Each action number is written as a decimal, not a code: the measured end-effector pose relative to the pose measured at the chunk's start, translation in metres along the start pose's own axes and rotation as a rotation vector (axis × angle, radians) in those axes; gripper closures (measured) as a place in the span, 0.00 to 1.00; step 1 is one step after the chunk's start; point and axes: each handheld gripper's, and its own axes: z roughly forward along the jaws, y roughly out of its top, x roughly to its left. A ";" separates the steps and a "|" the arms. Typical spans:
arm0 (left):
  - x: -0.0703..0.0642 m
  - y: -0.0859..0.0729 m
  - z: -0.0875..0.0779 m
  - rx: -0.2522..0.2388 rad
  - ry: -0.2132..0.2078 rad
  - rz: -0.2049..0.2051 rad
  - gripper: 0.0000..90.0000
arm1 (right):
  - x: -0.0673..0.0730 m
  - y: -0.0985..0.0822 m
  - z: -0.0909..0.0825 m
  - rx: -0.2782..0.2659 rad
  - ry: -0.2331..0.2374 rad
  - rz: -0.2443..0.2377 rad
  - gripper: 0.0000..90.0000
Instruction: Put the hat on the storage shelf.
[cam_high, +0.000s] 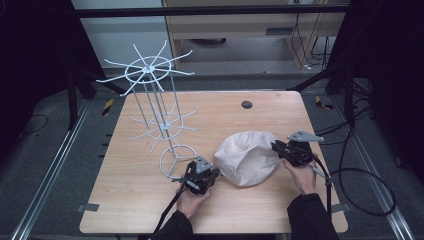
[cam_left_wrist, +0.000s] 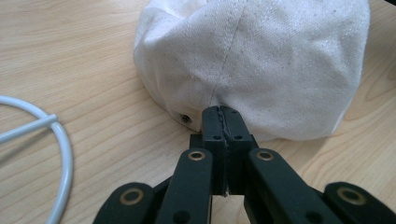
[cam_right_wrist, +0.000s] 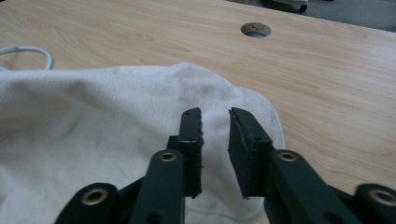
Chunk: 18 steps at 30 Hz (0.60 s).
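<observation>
The high view looks forward and down over the whole table (cam_high: 150, 200). Both gripper views sit low and close, sharing the white cloth cap (cam_left_wrist: 261, 60) from opposite sides.

The white cap (cam_left_wrist: 252, 60) is cut off at the left gripper view's top edge, its brim hidden

A crumpled, domed white cloth cap (cam_high: 247, 157) lies on the table's near-right part.

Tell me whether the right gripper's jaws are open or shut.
Open: the right gripper shows a clear gap between its pads, above the white cap.
</observation>
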 end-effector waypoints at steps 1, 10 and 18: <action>0.000 0.000 0.000 0.000 0.000 0.000 1.00 | 0.000 -0.001 -0.003 0.004 0.004 -0.004 0.78; 0.003 0.000 -0.001 0.002 0.006 -0.005 1.00 | 0.005 -0.013 -0.004 0.026 -0.004 -0.049 0.59; -0.002 -0.001 -0.001 -0.004 -0.021 -0.001 0.99 | 0.006 -0.017 0.015 0.090 -0.023 -0.080 0.76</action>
